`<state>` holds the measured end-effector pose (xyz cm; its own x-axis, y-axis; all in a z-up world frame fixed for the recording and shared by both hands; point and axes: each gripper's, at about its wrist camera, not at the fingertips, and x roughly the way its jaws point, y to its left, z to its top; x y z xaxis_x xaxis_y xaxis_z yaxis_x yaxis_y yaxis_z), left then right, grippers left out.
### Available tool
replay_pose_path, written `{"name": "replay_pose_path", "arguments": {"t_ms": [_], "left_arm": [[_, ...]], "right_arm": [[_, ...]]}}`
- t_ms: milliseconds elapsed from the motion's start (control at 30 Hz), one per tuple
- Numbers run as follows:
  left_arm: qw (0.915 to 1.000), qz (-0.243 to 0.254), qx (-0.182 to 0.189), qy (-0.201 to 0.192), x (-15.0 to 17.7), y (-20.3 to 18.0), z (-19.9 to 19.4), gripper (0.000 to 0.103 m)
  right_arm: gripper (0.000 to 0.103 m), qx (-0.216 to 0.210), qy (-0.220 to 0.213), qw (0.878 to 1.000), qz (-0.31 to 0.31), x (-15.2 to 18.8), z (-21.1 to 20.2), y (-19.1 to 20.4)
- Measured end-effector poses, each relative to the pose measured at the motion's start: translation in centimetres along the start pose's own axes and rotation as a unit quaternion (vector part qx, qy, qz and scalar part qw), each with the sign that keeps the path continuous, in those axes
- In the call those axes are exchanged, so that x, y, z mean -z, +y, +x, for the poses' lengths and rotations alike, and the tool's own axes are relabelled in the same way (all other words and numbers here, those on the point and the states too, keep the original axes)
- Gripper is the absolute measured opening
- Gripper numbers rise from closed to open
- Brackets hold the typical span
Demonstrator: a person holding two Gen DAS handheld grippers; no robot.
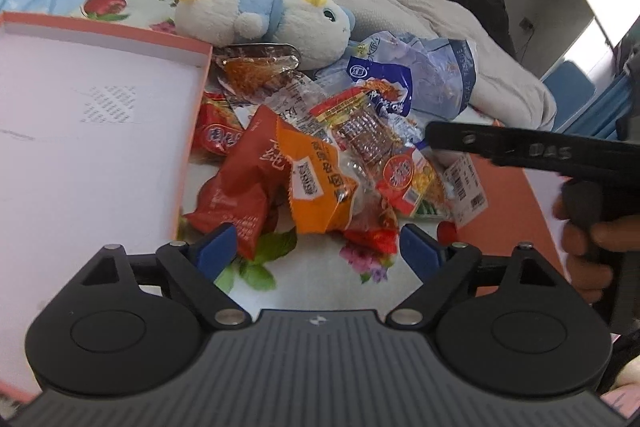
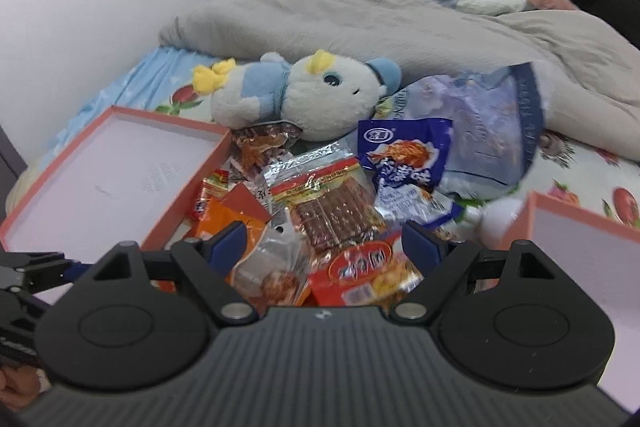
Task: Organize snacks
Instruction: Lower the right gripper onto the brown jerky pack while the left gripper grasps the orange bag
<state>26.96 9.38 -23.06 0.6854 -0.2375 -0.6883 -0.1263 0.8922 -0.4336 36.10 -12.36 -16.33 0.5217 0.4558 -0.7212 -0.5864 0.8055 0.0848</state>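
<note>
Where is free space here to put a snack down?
The shallow orange-rimmed box left of the snack pile is bare inside. A second orange-rimmed box on the right also shows bare floor. Between them it is crowded, up to the white-and-blue plush toy.

Crinkled snack packets (image 1: 320, 163), red, orange and blue, are lying heaped beside an orange-rimmed box (image 1: 192, 131).

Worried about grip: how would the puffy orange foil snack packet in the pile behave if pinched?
The puffy orange foil snack packet looks air-filled, so probably light and squashy. Its glossy film may slip between the left gripper pads. Resting on other packets, it may slide when nudged.
</note>
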Motion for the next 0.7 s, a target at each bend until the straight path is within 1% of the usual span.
{"name": "replay_pose_path", "arguments": {"t_ms": [67, 100, 267, 333, 433, 500, 567, 700], "left_arm": [[0.9999, -0.01, 0.011, -0.002, -0.3, 0.4, 0.8, 0.09], [0.9998, -0.014, 0.014, -0.002, -0.6, 0.5, 1.3, 0.09], [0.9993, -0.022, 0.032, -0.001, -1.3, 0.7, 3.4, 0.078], [0.9991, -0.019, 0.039, -0.001, -1.3, 0.7, 3.9, 0.076], [0.9987, -0.024, 0.044, 0.0, -1.5, 1.0, 4.8, 0.072], [0.9982, -0.03, 0.052, 0.003, -1.5, 1.3, 5.4, 0.07], [0.9978, -0.035, 0.056, 0.006, -1.5, 1.6, 5.8, 0.067], [0.9959, -0.047, 0.075, 0.013, -1.4, 2.0, 6.6, 0.066]], "right_arm": [[0.081, -0.015, 0.018, 1.0, -0.001, -0.6, 1.7, -0.3], [0.081, -0.02, 0.026, 0.999, -0.005, -0.8, 2.4, -0.4], [0.081, -0.031, 0.051, 0.997, -0.044, -1.7, 5.7, -0.2], [0.081, -0.028, 0.055, 0.997, -0.054, -2.1, 6.7, -0.4], [0.081, -0.009, 0.065, 0.995, -0.068, -2.6, 8.3, -0.7], [0.081, -0.008, 0.081, 0.994, -0.066, -2.6, 9.4, -1.0], [0.082, -0.01, 0.095, 0.994, -0.061, -2.5, 10.2, -1.3], [0.088, -0.016, 0.104, 0.992, -0.07, -2.2, 10.8, -1.3]]}}
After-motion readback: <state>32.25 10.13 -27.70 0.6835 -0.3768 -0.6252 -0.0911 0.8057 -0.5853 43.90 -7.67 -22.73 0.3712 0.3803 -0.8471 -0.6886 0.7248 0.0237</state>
